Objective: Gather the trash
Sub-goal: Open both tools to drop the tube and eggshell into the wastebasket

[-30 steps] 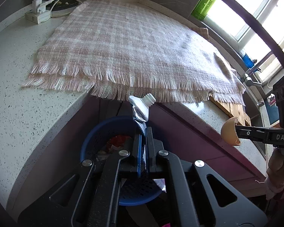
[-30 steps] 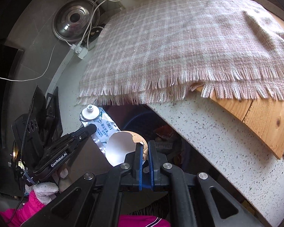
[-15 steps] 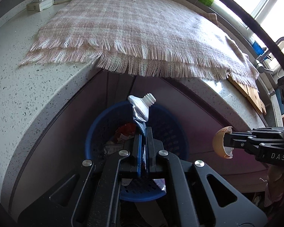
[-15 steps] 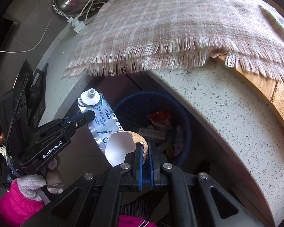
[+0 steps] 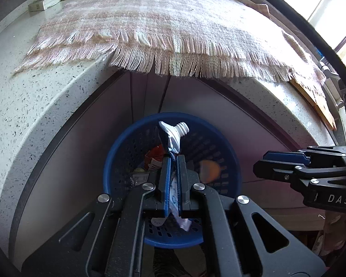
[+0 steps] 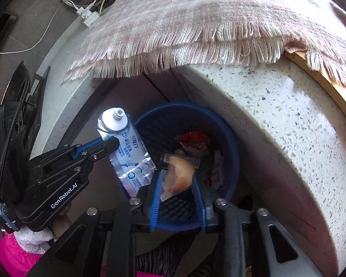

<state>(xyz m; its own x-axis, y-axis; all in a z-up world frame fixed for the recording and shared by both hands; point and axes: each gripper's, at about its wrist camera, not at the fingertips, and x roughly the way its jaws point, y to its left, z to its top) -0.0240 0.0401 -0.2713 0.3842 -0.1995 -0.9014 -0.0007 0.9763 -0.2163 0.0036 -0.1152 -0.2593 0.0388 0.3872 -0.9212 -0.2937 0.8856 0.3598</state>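
Right tool (image 6: 176,184) jaws just opened; eggshell (image 6: 178,173) loose between them, dropping over blue bin (image 6: 233,161) below. Left tool (image 5: 172,161) clamped on toothpaste tube (image 5: 173,136), above bin, not yet released.

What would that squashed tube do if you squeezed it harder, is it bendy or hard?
The tube looks flattened and crinkled, so its body is probably floppy and light, nearly empty. Its white threaded neck looks like stiff plastic that would likely keep its shape. The shiny foil may be slippery, though the left gripper holds it.
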